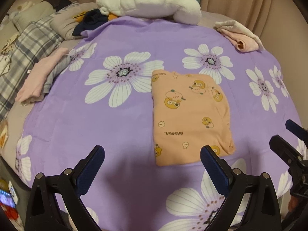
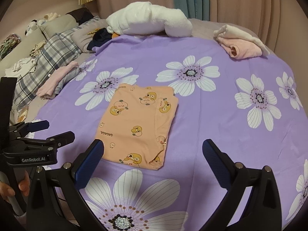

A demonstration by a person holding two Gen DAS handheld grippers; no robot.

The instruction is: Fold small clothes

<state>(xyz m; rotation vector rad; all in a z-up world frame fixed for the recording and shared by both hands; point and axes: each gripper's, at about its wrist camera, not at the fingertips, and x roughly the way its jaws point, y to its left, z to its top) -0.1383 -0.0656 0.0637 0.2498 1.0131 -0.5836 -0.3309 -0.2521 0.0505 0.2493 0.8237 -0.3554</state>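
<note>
Two grippers hang over a purple sheet [image 1: 119, 130] printed with large white flowers, and neither holds anything. The left gripper [image 1: 152, 154] has its jaws spread wide apart above bare sheet, its right finger [image 1: 213, 165] near the lower right corner of an orange shirt [image 1: 190, 119]. The right gripper [image 2: 153, 150] likewise has its jaws wide apart, its left finger [image 2: 90, 161] just beside the shirt's near left corner. The shirt lies folded into a flat, neat rectangle in the middle of the sheet, patterned with yellow cartoon ducks and the word GAGAGA. At the far end of the sheet sits a heap of white fluffy blanket [image 1: 150, 2]. At the far right edge lies a small pile of pink and cream clothes [image 2: 240, 42]. At the left edge another pink and grey pile [image 1: 42, 77] rests beside a grey plaid pillow [image 1: 28, 46]. In the right wrist view a hand [image 2: 11, 188] grips the left gripper's handle at the lower left.
</note>
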